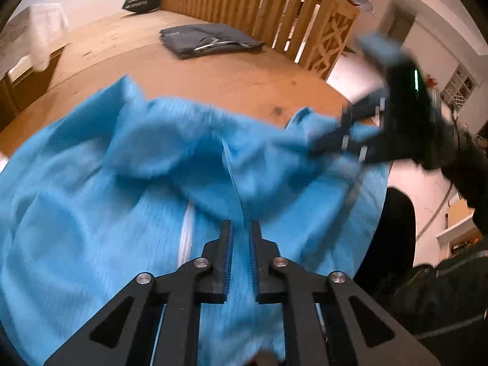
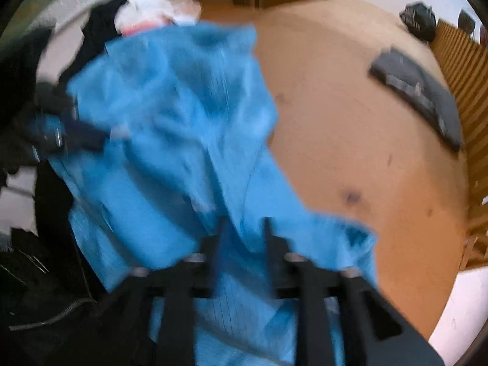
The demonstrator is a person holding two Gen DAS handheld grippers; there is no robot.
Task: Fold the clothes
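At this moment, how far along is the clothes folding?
Done: one grey garment lies folded on the wooden table. In hand: the blue garment, crumpled, with both grippers at it. Left: folding it, plus dark and white clothes piled at the table's edge.

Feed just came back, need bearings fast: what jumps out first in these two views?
A bright blue garment, rumpled, sprawls over the near part of the wooden table, with fabric between the fingers of the left gripper and the blurred right gripper. A folded dark grey garment lies farther back, beside a wooden slatted railing.
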